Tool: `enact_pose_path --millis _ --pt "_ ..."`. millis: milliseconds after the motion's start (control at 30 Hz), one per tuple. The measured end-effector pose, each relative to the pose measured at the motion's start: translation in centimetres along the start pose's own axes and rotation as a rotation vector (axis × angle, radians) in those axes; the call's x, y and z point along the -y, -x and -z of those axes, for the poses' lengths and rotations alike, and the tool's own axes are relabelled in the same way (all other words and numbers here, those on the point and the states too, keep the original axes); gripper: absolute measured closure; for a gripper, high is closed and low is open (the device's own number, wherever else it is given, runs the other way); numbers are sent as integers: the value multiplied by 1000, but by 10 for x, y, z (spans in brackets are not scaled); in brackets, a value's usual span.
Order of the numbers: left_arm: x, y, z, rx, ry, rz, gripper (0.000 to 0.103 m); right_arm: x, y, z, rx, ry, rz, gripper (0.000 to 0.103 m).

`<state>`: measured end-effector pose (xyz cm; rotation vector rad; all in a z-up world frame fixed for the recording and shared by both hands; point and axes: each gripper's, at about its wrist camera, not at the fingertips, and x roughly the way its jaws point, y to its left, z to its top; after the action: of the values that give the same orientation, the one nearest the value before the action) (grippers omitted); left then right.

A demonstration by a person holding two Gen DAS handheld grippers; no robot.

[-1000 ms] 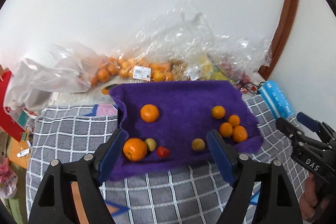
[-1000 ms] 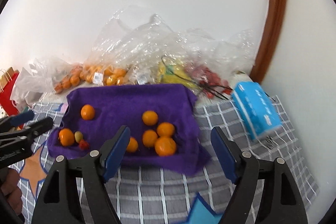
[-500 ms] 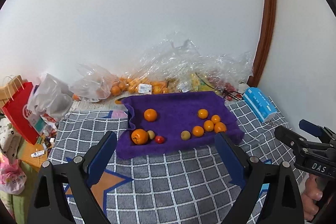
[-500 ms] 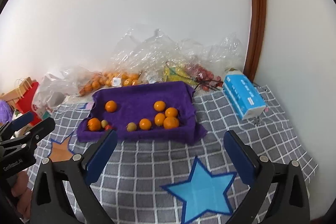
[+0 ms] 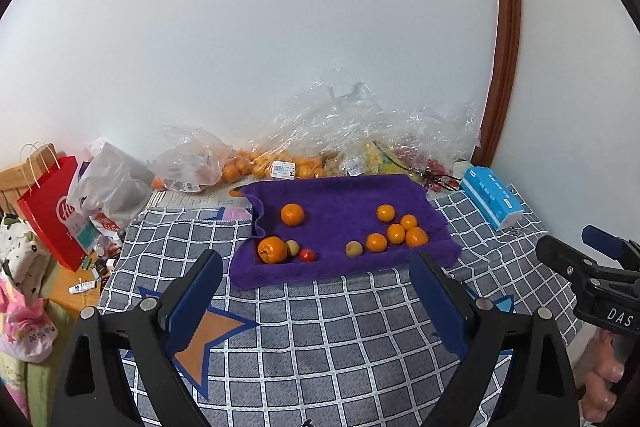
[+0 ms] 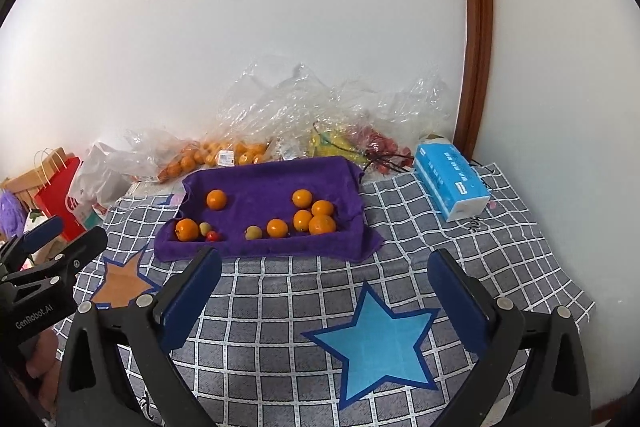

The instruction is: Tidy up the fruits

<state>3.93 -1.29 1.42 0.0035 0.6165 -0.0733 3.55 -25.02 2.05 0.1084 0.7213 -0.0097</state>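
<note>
Landmark: a purple towel (image 5: 344,223) is spread on the checked cloth (image 5: 340,331), and every place below is given from it.
Fruit on the towel: five small oranges (image 5: 396,233) are clustered at its right end; one orange (image 5: 292,214) lies alone toward the left, behind the front-left group; a larger orange (image 5: 272,249), a pale green fruit (image 5: 293,247) and a small red fruit (image 5: 307,255) sit together at the front-left corner; a second pale green fruit (image 5: 354,249) lies at the front, between the two groups.
Left gripper (image 5: 316,295): its fingers are held wide apart with nothing between them, in front of the towel and clear of it.
Right gripper (image 6: 325,291): its fingers are likewise spread and empty, in front of the towel.
Step in hand: judged to be a pause between picks, with no fruit held.
Next move: a fruit would have to be chosen and approached from above; the stray orange or a pale green fruit seems the likeliest, and care is called for where fruits touch.
</note>
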Motion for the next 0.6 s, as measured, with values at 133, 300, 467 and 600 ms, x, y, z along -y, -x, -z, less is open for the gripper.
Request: enact_pose_path --millis 133,300,467,600 --pt "1 2 0 0 -1 -3 8 0 2 0 3 2 1 2" --pt "1 1 0 1 -1 -6 8 0 4 1 3 1 2 2" --pt "1 2 0 0 -1 -8 8 1 4 2 3 2 4 2" --pt "1 2 0 0 0 -8 8 1 4 2 1 4 4 2"
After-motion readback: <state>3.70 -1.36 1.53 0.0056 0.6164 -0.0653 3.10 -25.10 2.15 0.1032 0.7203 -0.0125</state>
